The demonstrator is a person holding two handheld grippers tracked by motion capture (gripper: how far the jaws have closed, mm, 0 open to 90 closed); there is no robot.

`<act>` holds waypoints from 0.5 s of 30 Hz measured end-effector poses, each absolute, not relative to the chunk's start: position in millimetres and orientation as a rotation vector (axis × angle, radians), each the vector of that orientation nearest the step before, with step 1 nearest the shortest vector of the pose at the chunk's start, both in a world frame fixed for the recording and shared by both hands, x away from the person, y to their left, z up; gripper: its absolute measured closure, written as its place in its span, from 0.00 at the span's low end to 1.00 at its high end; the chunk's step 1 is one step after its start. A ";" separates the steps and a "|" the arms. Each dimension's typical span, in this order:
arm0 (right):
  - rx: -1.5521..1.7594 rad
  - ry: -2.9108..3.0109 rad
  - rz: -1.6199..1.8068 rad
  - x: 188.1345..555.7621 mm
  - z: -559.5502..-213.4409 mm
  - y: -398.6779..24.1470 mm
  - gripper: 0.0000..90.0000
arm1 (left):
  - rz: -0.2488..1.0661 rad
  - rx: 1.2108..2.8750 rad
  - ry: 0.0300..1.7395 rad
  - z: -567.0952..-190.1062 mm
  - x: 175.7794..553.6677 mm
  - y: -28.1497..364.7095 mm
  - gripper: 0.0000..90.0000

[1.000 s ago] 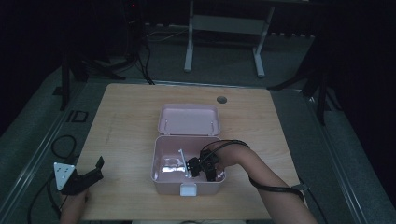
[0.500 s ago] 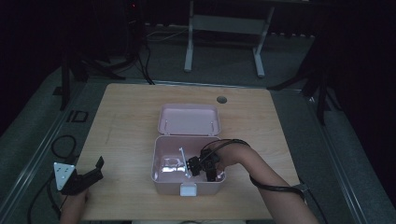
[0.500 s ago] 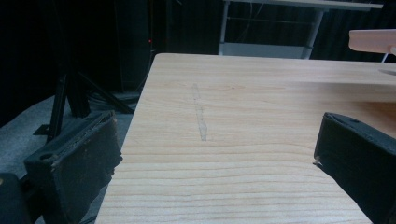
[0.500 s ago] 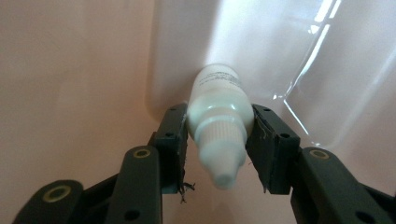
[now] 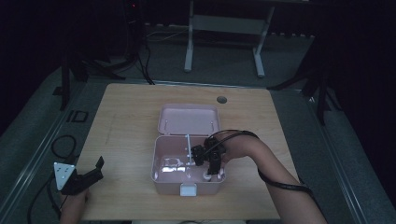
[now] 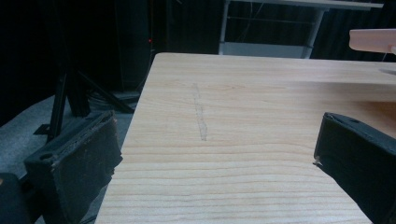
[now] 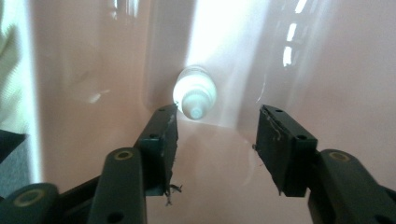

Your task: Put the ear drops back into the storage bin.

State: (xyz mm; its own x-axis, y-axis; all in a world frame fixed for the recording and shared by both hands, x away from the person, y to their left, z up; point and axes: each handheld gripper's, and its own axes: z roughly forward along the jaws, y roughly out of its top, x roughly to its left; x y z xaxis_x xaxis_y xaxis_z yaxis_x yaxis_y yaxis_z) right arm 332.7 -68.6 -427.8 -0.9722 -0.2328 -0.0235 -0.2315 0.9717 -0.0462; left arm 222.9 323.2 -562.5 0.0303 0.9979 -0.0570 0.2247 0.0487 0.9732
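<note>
Right claw [image 7: 212, 135] just opening, empty, above white bottle [image 7: 195, 97] in pink box [image 5: 161, 175]; divider [image 5: 188, 149] beside.

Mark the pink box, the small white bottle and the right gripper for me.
Pink box [image 5: 161, 179]: high view, front left wall.
White bottle [image 7: 195, 94]: right gripper view, its top, seen end-on.
Right gripper [image 7: 214, 133]: right gripper view, midway between its parted fingertips.

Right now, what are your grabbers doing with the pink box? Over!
Right gripper open over small white bottle, jaws just opening, nothing between. Left gripper open, idle at table edge. Pink box lid up. Nothing blocking.
</note>
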 end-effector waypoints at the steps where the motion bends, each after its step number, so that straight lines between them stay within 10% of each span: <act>1: -0.356 3.091 -0.048 332.4 -423.7 -69.8 0.50 | 1.027 1.346 1.369 -562.5 223.0 323.1 0.01; 15: -0.183 3.110 0.204 333.9 -391.0 -94.9 0.15 | 1.029 1.346 1.372 -562.5 223.0 322.9 0.01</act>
State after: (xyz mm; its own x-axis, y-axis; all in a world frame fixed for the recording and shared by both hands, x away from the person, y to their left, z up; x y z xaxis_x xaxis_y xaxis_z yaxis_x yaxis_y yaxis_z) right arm 333.9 -94.9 -391.0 -0.9930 -0.1153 -0.0274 -0.1179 0.9846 0.1292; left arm 223.0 322.9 -562.5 0.0269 0.9980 -0.0575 0.2238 0.0501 0.9734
